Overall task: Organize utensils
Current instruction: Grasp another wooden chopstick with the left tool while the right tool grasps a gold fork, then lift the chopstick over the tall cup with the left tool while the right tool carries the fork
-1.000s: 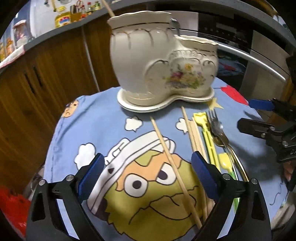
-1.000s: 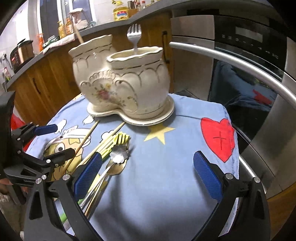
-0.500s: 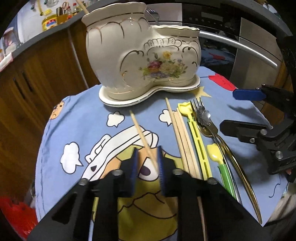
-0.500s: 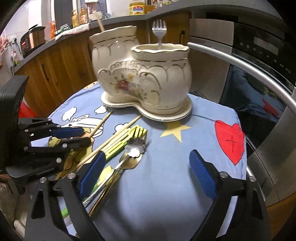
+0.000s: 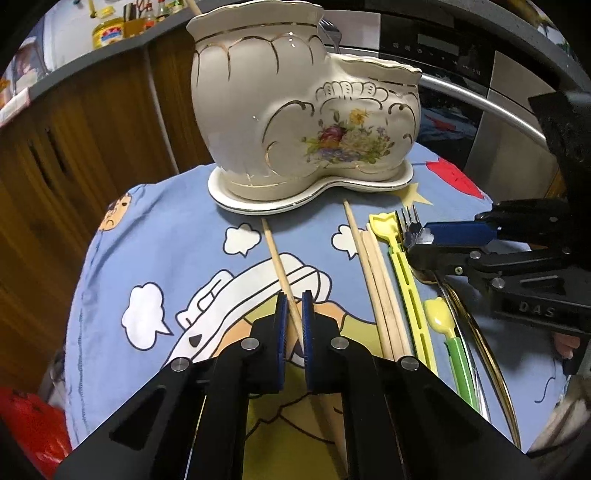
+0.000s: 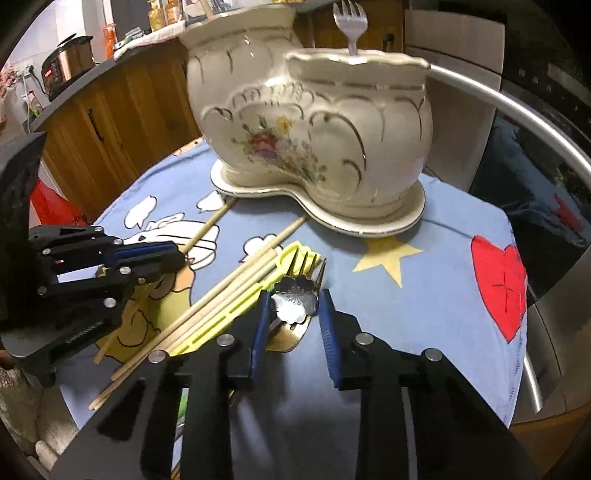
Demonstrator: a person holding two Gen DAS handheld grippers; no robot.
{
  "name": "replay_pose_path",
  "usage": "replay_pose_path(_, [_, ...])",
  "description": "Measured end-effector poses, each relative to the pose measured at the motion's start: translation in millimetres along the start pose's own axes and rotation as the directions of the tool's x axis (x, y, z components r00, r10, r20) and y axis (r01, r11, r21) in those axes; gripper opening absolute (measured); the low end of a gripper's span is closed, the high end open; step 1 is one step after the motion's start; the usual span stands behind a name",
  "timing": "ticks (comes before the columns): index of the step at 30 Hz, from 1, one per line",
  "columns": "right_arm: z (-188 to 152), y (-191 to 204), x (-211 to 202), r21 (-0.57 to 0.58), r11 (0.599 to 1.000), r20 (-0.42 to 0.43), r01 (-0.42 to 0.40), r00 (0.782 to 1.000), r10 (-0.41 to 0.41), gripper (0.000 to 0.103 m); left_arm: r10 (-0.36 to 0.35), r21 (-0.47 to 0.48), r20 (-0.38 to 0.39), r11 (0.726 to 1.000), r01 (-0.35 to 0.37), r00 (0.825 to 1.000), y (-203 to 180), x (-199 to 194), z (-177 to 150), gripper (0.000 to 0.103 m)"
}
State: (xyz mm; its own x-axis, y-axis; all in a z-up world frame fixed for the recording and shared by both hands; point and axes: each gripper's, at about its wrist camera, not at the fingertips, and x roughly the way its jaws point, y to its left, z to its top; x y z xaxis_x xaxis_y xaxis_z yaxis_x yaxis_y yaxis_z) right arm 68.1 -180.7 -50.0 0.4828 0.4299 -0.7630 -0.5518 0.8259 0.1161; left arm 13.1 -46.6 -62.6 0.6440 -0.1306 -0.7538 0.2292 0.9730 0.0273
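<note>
A cream ceramic two-pot utensil holder (image 5: 295,118) (image 6: 306,122) stands at the back of the blue cartoon cloth (image 5: 166,258); a fork (image 6: 351,26) stands in its lower pot. My left gripper (image 5: 293,314) is shut on a single wooden chopstick (image 5: 275,254) lying on the cloth. My right gripper (image 6: 293,314) is open, its pads either side of a flower-shaped metal spoon head (image 6: 295,299) that lies over a fork (image 6: 319,271). It also shows in the left wrist view (image 5: 424,243). More chopsticks (image 5: 373,266) and a yellow utensil (image 5: 402,266) lie between.
A gold-rimmed spoon (image 5: 480,332) and a yellow-green plastic spoon (image 5: 443,325) lie at the cloth's right side. An oven with a steel handle (image 6: 517,122) stands behind right. Wooden cabinets (image 5: 74,147) stand on the left. The cloth's right part with a red heart (image 6: 498,288) is bare.
My left gripper closed onto the single chopstick. My right gripper moved forward and down, narrowing its jaws around the flower-shaped spoon head.
</note>
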Motion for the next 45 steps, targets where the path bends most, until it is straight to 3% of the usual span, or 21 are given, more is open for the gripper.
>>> replay_pose_path(4, [-0.7, -1.9, -2.0, 0.009, 1.0, 0.009, -0.001, 1.0, 0.001, 0.022, 0.003, 0.004, 0.0, 1.0, -0.003, 1.0, 0.2, -0.7, 0.2, 0.008])
replay_pose_path(8, [-3.2, -3.1, -11.0, -0.001, 1.0, 0.049, 0.013, 0.999, -0.013, 0.007, -0.009, -0.005, 0.002, 1.0, 0.009, 1.0, 4.1, -2.4, -1.2, 0.007])
replay_pose_path(15, [-4.6, -8.4, -31.9, 0.016, 1.0, 0.117, -0.02, 0.993, 0.018, 0.005, -0.027, -0.018, 0.029, 0.999, 0.028, 0.999, 8.8, -11.3, -2.0, 0.005])
replay_pose_path(26, [-0.1, -8.8, -88.6, -0.007, 0.999, 0.3, -0.042, 0.953, 0.042, 0.003, -0.045, -0.004, 0.111, 0.999, 0.045, 0.993, 3.9, -48.4, -4.9, 0.005])
replay_pose_path(29, [1.2, -4.3, -93.1, -0.018, 0.999, 0.32, -0.04, 0.946, 0.044, 0.003, -0.022, 0.006, 0.079, 1.0, 0.022, 0.997, 2.1, -46.4, -11.6, 0.005])
replay_pose_path(34, [1.0, -4.5, -96.9, -0.02, 0.998, 0.322, -0.058, 0.945, 0.061, 0.003, 0.006, 0.044, -0.053, 0.999, -0.004, 0.999, -1.9, -29.8, -21.3, 0.005])
replay_pose_path(36, [0.4, -4.0, -99.8, -0.022, 0.998, 0.329, -0.063, 0.942, 0.066, 0.003, 0.02, 0.057, -0.073, 0.998, -0.016, 0.997, -2.4, -27.9, -21.4, 0.016])
replay_pose_path(38, [-0.4, -4.5, -104.4, -0.02, 0.997, 0.344, -0.068, 0.936, 0.071, 0.003, 0.025, 0.082, -0.096, 0.996, -0.017, 0.995, -5.3, -24.6, -19.7, 0.017])
replay_pose_path(41, [-1.2, -5.8, -115.0, -0.021, 0.997, 0.382, -0.074, 0.921, 0.077, 0.003, 0.027, 0.099, -0.105, 0.995, -0.016, 0.994, -7.4, -21.0, -17.1, 0.005])
replay_pose_path(45, [-1.3, -9.0, -127.7, -0.014, 0.997, 0.426, -0.072, 0.902, 0.071, 0.003, 0.02, 0.108, -0.101, 0.994, -0.009, 0.995, -10.4, -22.3, -16.2, 0.005])
